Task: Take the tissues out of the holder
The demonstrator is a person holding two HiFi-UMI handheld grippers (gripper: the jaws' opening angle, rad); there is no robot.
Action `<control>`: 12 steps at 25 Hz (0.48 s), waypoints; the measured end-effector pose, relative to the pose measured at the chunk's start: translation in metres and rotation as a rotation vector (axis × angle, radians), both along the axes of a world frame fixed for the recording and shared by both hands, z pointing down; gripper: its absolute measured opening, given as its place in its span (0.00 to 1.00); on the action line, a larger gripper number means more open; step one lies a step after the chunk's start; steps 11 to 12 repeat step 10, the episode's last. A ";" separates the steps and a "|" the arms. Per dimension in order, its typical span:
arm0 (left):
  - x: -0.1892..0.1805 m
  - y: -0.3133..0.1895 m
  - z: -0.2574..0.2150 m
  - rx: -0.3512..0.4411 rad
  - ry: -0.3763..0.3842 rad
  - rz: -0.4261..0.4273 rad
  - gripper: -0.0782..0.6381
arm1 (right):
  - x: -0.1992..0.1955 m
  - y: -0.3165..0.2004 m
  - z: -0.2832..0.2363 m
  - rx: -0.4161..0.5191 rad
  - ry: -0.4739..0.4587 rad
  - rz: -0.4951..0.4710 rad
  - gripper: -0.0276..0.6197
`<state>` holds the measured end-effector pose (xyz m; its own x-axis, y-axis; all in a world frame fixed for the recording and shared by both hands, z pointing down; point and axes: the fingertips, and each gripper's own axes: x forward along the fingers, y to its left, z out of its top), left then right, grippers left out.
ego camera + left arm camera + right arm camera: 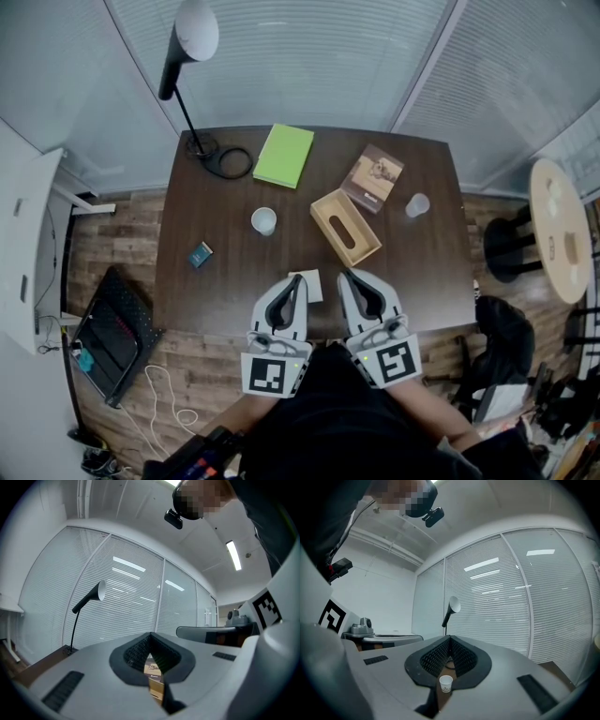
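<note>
The wooden tissue holder (345,227) lies in the middle of the dark table (422,272), its oval slot facing up; no tissue shows in the slot. Both grippers hover side by side at the near table edge, pointing toward it. My left gripper (301,278) is shut and empty, its tip over a white square sheet (310,286). My right gripper (348,274) is shut and empty too, short of the holder's near end. In the left gripper view the left gripper's (150,633) jaws meet, with the holder (155,687) in the gap below. The right gripper's (450,637) jaws also meet.
On the table stand a white paper cup (263,220) (446,683), a clear cup (417,204), a small blue box (200,254), a green book (285,155), a brown booklet (373,176) and a black desk lamp (192,56). A round side table (560,230) is at right.
</note>
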<state>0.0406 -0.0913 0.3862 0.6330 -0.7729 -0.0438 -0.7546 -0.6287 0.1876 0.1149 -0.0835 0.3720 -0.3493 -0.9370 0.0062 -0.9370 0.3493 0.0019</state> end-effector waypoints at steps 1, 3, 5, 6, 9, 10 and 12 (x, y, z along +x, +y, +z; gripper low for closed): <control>-0.001 0.000 0.001 -0.001 0.001 0.000 0.10 | -0.001 0.000 0.001 -0.002 0.002 0.002 0.06; -0.002 0.000 0.002 -0.007 0.002 -0.001 0.10 | -0.001 0.000 0.003 -0.008 0.005 0.007 0.06; -0.003 0.000 0.003 -0.010 0.002 0.000 0.10 | -0.001 0.000 0.005 -0.012 0.006 0.012 0.06; -0.003 0.000 0.003 -0.009 0.002 0.001 0.10 | -0.001 0.000 0.006 -0.013 0.005 0.013 0.06; -0.004 -0.001 0.003 -0.008 0.002 0.004 0.10 | -0.003 -0.003 0.007 -0.022 -0.004 0.007 0.06; -0.005 -0.002 0.003 -0.009 0.002 0.004 0.10 | -0.004 -0.004 0.008 -0.026 -0.006 0.004 0.06; -0.005 -0.002 0.003 -0.009 0.002 0.004 0.10 | -0.004 -0.004 0.008 -0.026 -0.006 0.004 0.06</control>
